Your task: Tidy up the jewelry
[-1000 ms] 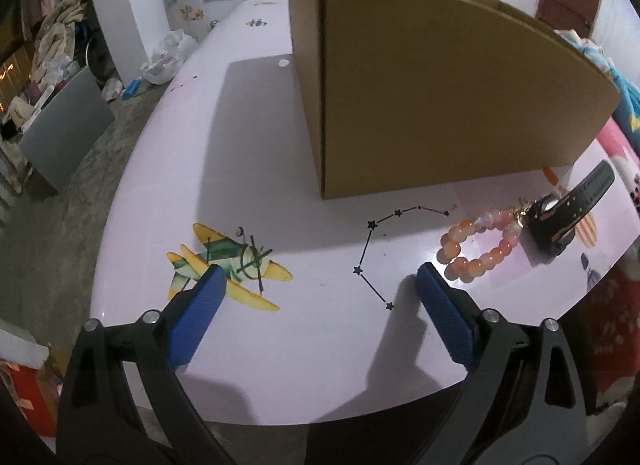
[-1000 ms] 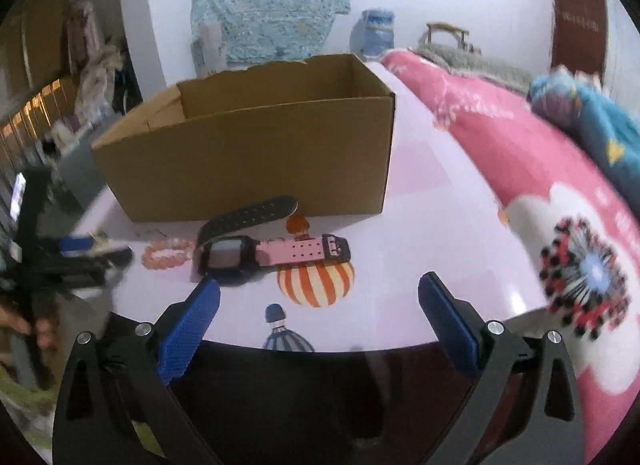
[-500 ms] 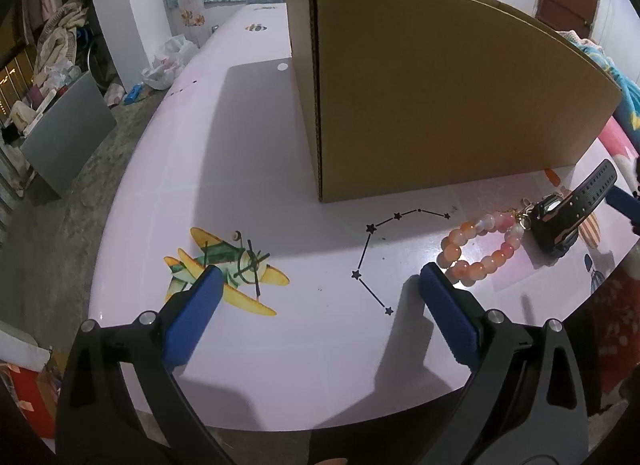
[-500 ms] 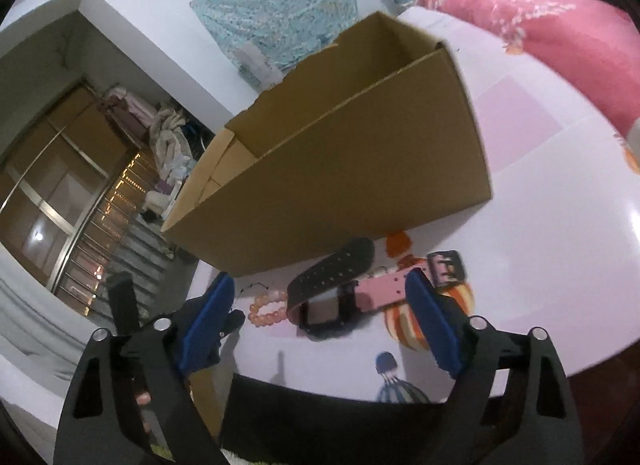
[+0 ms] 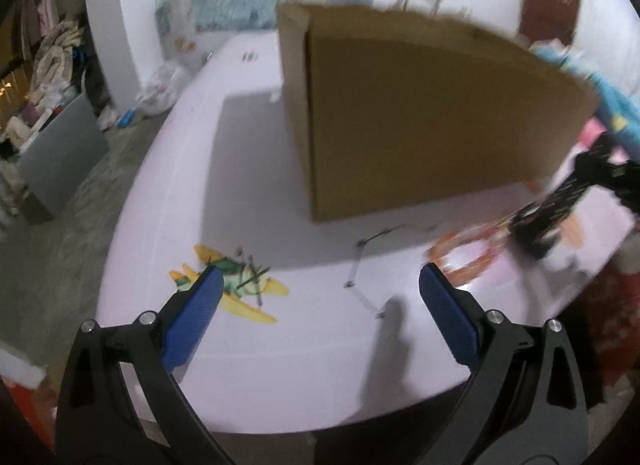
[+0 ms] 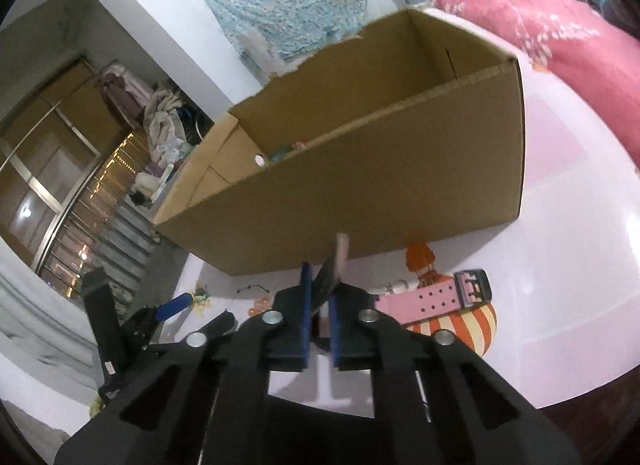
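A watch with a black strap and a pink strap [image 6: 432, 297] lies on the pale pink table [image 6: 560, 265] in front of a cardboard box [image 6: 360, 193]. My right gripper [image 6: 320, 285] is shut on the black strap [image 6: 330, 269], which sticks up between the blue pads. In the left wrist view the watch [image 5: 548, 221] is blurred at the right edge, next to an orange bead bracelet [image 5: 464, 261]. My left gripper [image 5: 320, 297] hangs open over the table's near edge, left of the bracelet, with nothing between its fingers.
The open-topped box [image 5: 420, 125] fills the middle of the table. A pink floral blanket [image 6: 560, 25] lies at the right. Floor clutter and a grey panel [image 5: 60, 153] sit to the left of the table.
My right gripper moved in over the watch and shut on its black strap. The left gripper stayed open and barely shifted.
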Action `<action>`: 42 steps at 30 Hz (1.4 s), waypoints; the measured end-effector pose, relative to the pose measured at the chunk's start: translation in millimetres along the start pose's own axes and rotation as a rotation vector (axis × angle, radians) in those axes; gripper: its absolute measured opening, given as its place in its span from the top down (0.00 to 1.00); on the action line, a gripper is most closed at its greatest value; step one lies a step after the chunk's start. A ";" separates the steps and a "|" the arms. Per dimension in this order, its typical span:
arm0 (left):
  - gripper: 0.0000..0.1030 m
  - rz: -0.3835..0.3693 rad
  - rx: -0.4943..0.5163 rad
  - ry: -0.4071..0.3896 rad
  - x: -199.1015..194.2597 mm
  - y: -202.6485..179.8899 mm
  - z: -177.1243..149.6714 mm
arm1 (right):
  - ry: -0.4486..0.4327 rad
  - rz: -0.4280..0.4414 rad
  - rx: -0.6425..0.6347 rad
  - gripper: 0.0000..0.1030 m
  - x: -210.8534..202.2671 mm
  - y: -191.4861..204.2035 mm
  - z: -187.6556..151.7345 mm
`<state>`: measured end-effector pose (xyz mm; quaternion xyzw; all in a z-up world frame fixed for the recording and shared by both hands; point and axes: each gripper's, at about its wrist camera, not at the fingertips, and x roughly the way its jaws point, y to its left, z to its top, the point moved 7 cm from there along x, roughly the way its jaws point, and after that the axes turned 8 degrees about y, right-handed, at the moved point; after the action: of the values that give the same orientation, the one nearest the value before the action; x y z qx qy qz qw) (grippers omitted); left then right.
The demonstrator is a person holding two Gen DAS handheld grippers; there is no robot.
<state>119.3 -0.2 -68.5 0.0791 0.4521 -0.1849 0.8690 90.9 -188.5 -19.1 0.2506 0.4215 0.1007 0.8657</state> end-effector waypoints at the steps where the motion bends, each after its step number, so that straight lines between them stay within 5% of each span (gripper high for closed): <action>1: 0.08 -0.042 -0.003 -0.038 -9.4 -3.7 0.6 | -0.008 -0.003 -0.010 0.96 -3.2 3.3 1.7; 7: 0.08 -0.240 0.079 -0.160 -43.1 -43.0 -4.8 | -0.078 -0.040 -0.090 0.97 -33.8 27.6 21.7; 11: 0.09 -0.317 0.153 -0.163 -40.3 -80.1 -15.0 | -0.071 -0.104 -0.121 0.97 -41.7 27.7 21.8; 13: 0.20 -0.341 0.171 -0.137 -33.0 -92.0 -20.2 | -0.075 -0.106 -0.129 0.97 -43.6 28.5 19.0; 19: 0.43 -0.348 0.184 -0.123 -22.3 -104.6 -15.4 | -0.070 -0.099 -0.140 0.97 -49.2 26.1 11.2; 24: 0.45 -0.283 0.279 -0.161 -22.8 -120.7 0.2 | -0.039 -0.045 -0.125 0.97 -43.4 25.4 7.1; 29: 0.58 -0.233 0.321 -0.131 -7.1 -128.9 7.4 | -0.029 -0.004 -0.114 0.96 -40.8 24.4 3.6; 37: 0.92 -0.229 0.280 -0.086 3.8 -122.3 16.4 | -0.036 0.066 -0.093 0.95 -44.7 12.9 2.2; 38: 0.92 -0.240 0.275 -0.080 3.3 -121.6 18.0 | -0.039 0.073 -0.094 0.92 -46.6 11.2 2.2; 42: 0.97 -0.285 0.243 -0.054 2.0 -123.6 24.7 | -0.089 0.005 -0.135 0.49 -59.1 -5.1 -1.6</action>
<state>90.4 -121.9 -52.1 0.1137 0.4095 -0.3617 0.8298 52.5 -215.1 17.5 0.1969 0.3741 0.1198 0.8983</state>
